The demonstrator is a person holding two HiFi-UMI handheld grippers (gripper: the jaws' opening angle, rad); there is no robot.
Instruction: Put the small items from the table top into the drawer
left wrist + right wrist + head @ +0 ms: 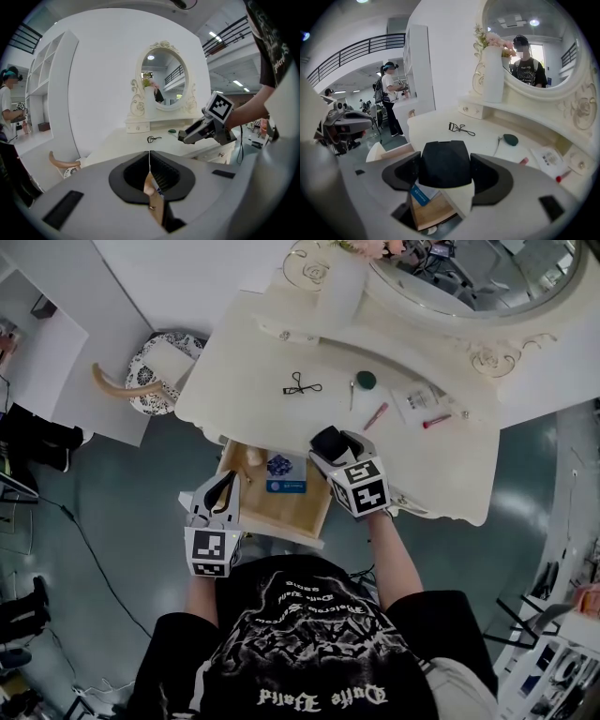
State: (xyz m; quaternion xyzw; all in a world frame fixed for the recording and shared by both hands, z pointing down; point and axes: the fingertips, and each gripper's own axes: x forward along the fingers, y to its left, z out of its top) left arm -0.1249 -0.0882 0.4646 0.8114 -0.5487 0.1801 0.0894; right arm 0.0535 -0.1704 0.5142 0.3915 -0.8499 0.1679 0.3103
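We have the right tool (330,448) clamped on a flat black case (443,164), one jaw on each side, holding it above the far right corner of the open drawer (298,512), where the drawer meets the worktop edge. To do this step well, we should bring the case in over the bare wood nearer the drawer's front and clear of the blue card (285,486). We should then lower it close to the drawer floor and part the jaws only then, so it does not drop or tip. The case lies level and looks almost square. We judge that its slightly longer side runs along the jaws, pointing away from the drawer toward the eyelash curler (301,386). The left tool (149,168) waits at the drawer's front left corner, its jaws together and holding nothing.
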